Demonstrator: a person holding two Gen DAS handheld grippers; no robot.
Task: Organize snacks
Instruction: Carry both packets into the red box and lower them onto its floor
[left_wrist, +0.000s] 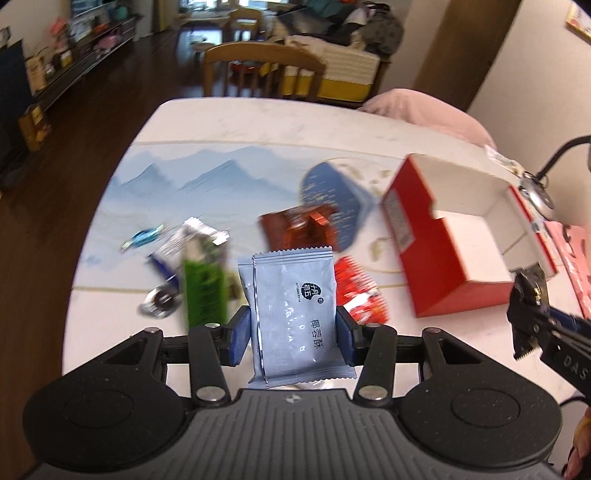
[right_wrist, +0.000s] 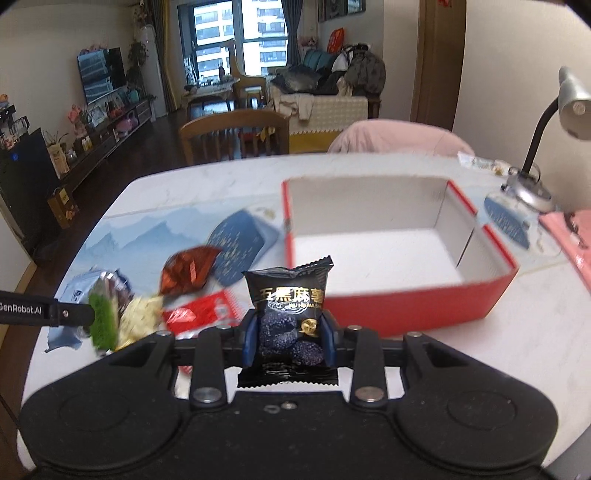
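My left gripper (left_wrist: 293, 326) is shut on a grey-blue snack packet (left_wrist: 295, 295), held upright above the table. My right gripper (right_wrist: 290, 341) is shut on a black packet (right_wrist: 288, 295) printed with dark balls, also held off the table. An open red box (right_wrist: 406, 306) with a white inside stands just beyond the right gripper; it is right of the left gripper as the red box (left_wrist: 436, 258). Loose snacks lie left of the box: a green packet (left_wrist: 205, 288), a brown packet (left_wrist: 299, 229), a red packet (left_wrist: 360, 291) and a blue-wrapped candy (left_wrist: 142, 238).
A printed mat with blue mountains (left_wrist: 207, 173) covers the white table (right_wrist: 177, 188). A desk lamp (right_wrist: 532, 184) and a pink item (right_wrist: 569, 229) stand right of the box. A wooden chair (right_wrist: 236, 136) and a pink-covered chair (right_wrist: 399, 136) are at the far edge.
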